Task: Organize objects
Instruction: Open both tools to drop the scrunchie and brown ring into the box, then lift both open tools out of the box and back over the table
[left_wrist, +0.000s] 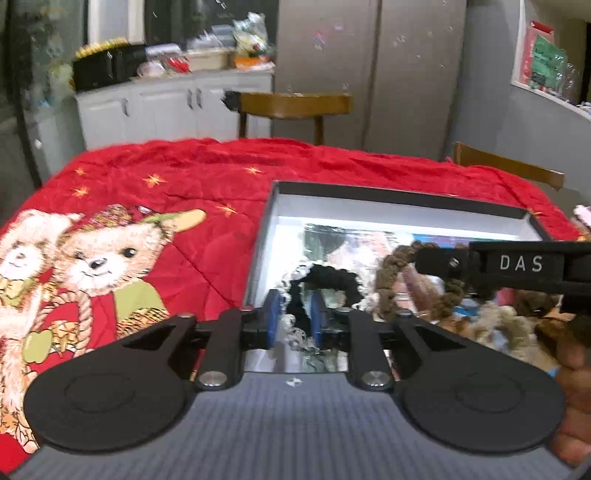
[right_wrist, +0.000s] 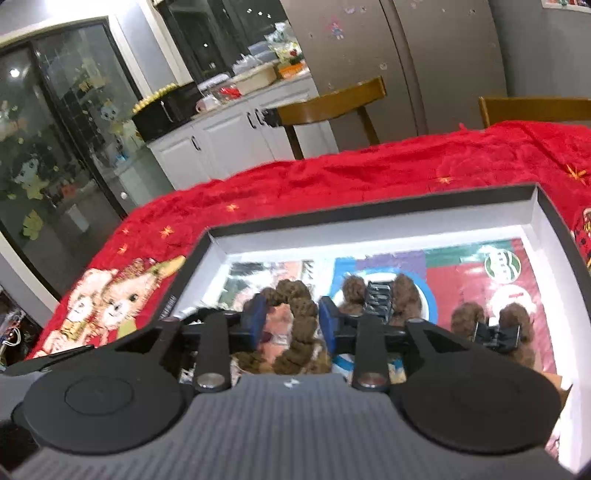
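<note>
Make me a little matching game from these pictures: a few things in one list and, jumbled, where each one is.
Things:
1. black scrunchie
2. brown braided hair band
3. fluffy brown hair claw
4. wooden chair

Places:
A. beyond the table's far edge
B. between the right gripper's blue pads
C. between the left gripper's blue pads
D. lying in the box, ahead of the right gripper

Pairs: 1-C, 2-B, 3-D, 4-A
</note>
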